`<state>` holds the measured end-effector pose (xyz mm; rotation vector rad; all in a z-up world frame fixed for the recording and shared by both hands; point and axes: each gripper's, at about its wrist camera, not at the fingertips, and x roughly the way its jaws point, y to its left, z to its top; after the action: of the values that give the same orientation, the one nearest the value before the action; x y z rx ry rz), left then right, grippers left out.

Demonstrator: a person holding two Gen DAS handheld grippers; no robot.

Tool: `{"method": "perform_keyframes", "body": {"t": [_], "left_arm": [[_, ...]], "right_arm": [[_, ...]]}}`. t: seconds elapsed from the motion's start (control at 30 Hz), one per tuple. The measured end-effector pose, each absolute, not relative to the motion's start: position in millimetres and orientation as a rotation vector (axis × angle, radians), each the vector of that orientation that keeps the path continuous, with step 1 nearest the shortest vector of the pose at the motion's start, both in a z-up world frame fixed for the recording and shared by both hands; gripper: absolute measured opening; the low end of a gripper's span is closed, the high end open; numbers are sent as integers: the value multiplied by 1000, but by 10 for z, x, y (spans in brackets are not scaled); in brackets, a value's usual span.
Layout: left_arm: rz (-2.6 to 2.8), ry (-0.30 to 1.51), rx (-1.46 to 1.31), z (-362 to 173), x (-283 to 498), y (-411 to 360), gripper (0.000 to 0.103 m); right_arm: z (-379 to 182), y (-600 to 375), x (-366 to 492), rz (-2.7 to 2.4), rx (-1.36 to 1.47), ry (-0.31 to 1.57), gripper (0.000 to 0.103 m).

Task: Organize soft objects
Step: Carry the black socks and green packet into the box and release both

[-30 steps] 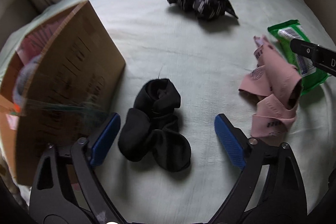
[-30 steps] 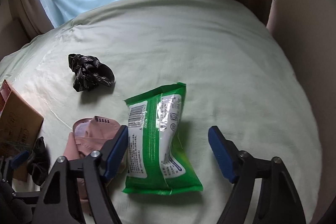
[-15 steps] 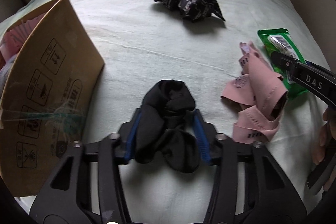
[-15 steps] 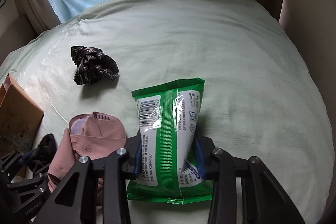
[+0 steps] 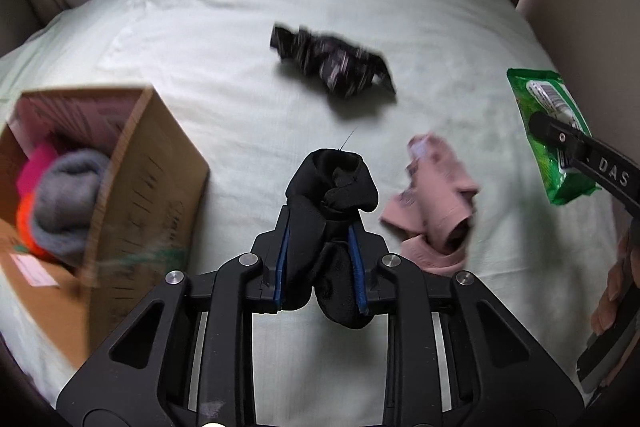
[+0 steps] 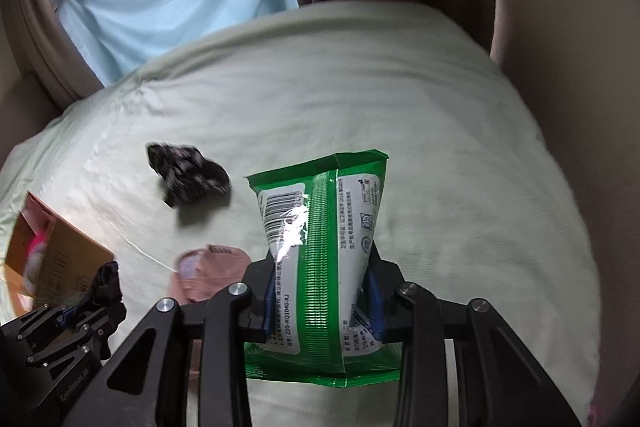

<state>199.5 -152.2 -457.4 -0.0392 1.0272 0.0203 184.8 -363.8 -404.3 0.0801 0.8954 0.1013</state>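
The left hand-held gripper [image 5: 319, 269] pinches a bundled black sock [image 5: 330, 211] near the bed's front edge, its long axis running along the fingers, and the open brown cardboard box [image 5: 132, 187] of soft things sits just to its left with nothing between, so that hand is likely the nearer to drop. The right hand-held gripper [image 6: 322, 301] clamps a green plastic wipes packet [image 6: 320, 227] lengthwise. Beyond lie a crumpled pink cloth [image 5: 434, 203] and, toward mid-bed [image 5: 224, 39], a dark patterned fabric wad [image 5: 332, 65].
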Motion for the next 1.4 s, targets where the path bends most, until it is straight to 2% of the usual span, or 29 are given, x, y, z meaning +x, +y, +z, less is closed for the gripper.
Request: {"method": "perform_keyframes", "body": {"t": [0.43, 0.57, 0.77, 1.0, 1.4], "left_arm": [[-62, 924, -136, -3036, 1699, -1248, 22], [-79, 893, -157, -2599, 1603, -956, 22], [-87, 861, -155, -2130, 1452, -336, 22], [-113, 879, -101, -1945, 1392, 513, 22], [-101, 951, -94, -2336, 1641, 1819, 22]], "right_arm": [[-2424, -3332, 1198, 61, 112, 808, 32], [-1977, -3021, 943, 70, 133, 785, 32], [-1604, -2383, 687, 73, 149, 769, 32], [-1602, -1532, 641, 105, 164, 824, 32], [-2162, -423, 929, 114, 226, 950, 32]]}}
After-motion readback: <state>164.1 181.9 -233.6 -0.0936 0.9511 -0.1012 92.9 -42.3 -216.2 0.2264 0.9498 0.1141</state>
